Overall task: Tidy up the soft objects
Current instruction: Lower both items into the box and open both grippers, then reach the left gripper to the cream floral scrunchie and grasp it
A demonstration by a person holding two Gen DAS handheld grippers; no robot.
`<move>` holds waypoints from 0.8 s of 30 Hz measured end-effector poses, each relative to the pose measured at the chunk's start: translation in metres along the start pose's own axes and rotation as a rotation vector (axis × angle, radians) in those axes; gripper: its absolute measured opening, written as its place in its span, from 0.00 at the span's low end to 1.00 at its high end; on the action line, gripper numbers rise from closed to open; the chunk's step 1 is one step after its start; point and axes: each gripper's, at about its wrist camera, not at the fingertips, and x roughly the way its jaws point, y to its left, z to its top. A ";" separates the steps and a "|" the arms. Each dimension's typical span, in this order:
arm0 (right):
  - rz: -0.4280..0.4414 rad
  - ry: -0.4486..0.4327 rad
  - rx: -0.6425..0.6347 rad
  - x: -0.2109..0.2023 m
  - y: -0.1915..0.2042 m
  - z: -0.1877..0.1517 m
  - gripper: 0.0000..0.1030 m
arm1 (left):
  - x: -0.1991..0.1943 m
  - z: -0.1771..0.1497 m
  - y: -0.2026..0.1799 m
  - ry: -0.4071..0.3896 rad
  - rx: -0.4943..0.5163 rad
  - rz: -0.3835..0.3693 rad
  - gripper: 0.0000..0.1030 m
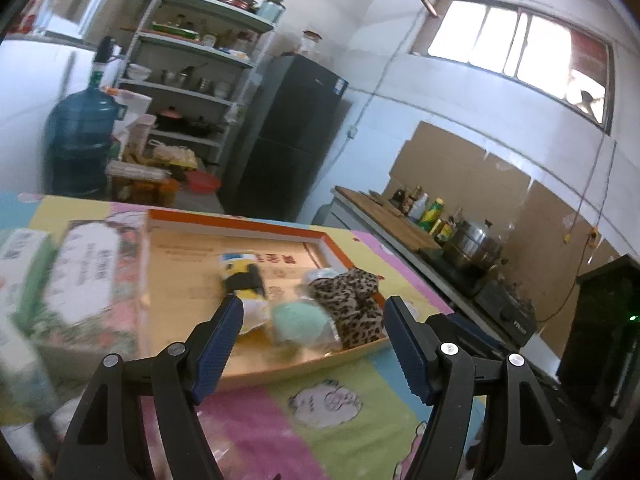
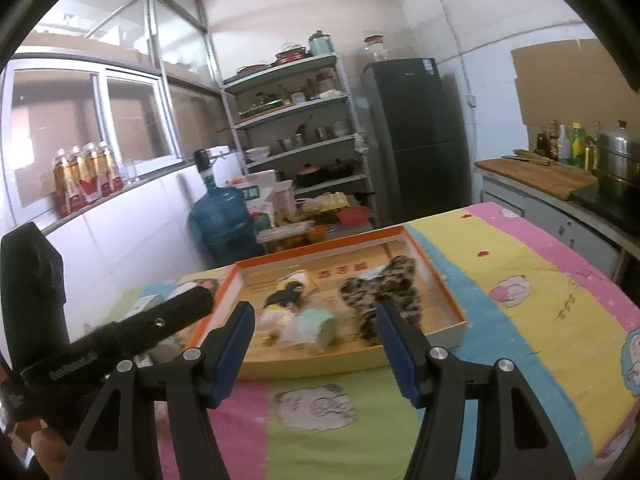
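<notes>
Covering the worktop (image 2: 532, 280) is a pastel cartoon cloth, and on it sits the orange-rimmed box (image 2: 436, 280), open side up, holding the soft things. Left of the box in the left wrist view lies a printed carton (image 1: 88, 276), too blurred to read. Inside the box, from biggest to smallest: a leopard-print piece (image 1: 352, 304) toward its right side, a yellow and black toy (image 1: 244, 276) toward its left, and a mint puff (image 1: 298, 320) between them at the near wall, apparently in clear wrap. All three lie close together, touching or nearly so. Both tools hover over the cloth just short of the near wall: the left hand-held gripper (image 1: 312, 336) has its jaws spread wide with nothing between them, and the right hand-held gripper (image 2: 316, 340) is likewise spread and empty. The left tool's body also crosses the lower left of the right wrist view. Judging from this, the main risk is a double pick: the puff is wedged between its neighbours, so jaws closing on it could snag the leopard fabric or the toy's wrapper too. A low approach could also strike the near wall and shove the light box across the cloth. Motion blur smears the contents, so what the leopard piece is, and whether something pale lies under it, cannot be told.
</notes>
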 end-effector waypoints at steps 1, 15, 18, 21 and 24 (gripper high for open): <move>0.010 0.003 -0.004 0.000 0.006 -0.002 0.61 | -0.008 -0.001 0.004 -0.010 -0.009 0.005 0.72; 0.100 0.033 -0.047 -0.004 0.067 -0.028 0.61 | -0.119 -0.019 0.061 -0.130 -0.020 0.163 0.72; 0.124 0.036 -0.070 -0.006 0.084 -0.031 0.61 | -0.140 -0.023 0.074 -0.149 -0.019 0.201 0.72; 0.147 0.039 -0.099 -0.006 0.102 -0.034 0.61 | -0.158 -0.027 0.089 -0.163 -0.026 0.235 0.72; 0.178 0.050 -0.129 -0.005 0.124 -0.038 0.61 | -0.174 -0.030 0.103 -0.173 -0.033 0.271 0.72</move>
